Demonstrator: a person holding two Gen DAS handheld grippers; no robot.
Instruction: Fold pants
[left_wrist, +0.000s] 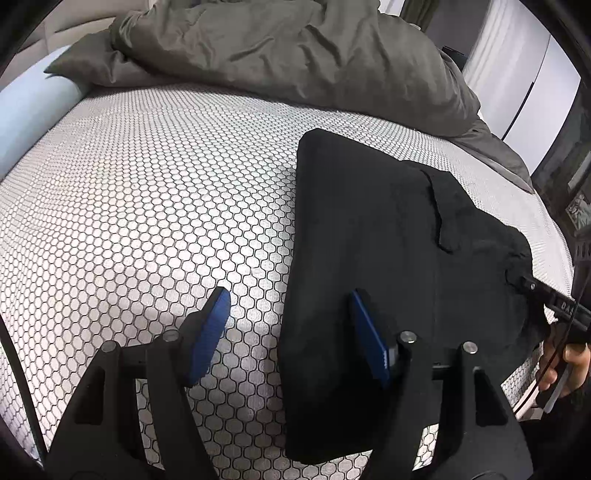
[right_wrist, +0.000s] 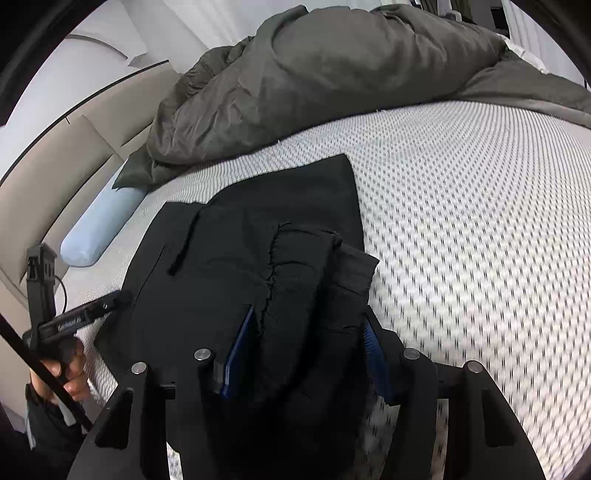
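Pants (right_wrist: 258, 236) of black cloth fill the space between the fingers of the right gripper (right_wrist: 301, 354), and a bunched part with a stitched seam rises there. The blue pads (right_wrist: 238, 354) stand apart with the thick bundle between them, but I cannot tell if they really press it or only stand around it. The left gripper (left_wrist: 288, 332) is wide apart and holds nothing; its right pad (left_wrist: 369, 336) hangs over the near edge of the cloth, and the left pad (left_wrist: 208, 336) is over the bare mattress (left_wrist: 147, 221).

The garment lies on the right half of the mattress, already doubled into a long dark panel that runs from the near edge toward the far side. A pocket flap (left_wrist: 439, 218) shows on its upper layer.

I judge the cloth soft, limp and light, so it will sag and slide if only one point carries it. A good hold is on the thick folded edge or the waistband, with both tools well apart.

Black on black hides the layers, so the number of folds is hard to count. The near end is cut off under the tools. Behind, a crumpled grey duvet (left_wrist: 295, 48) covers the far part of the bed, beside a pale blue bolster (right_wrist: 99, 232).
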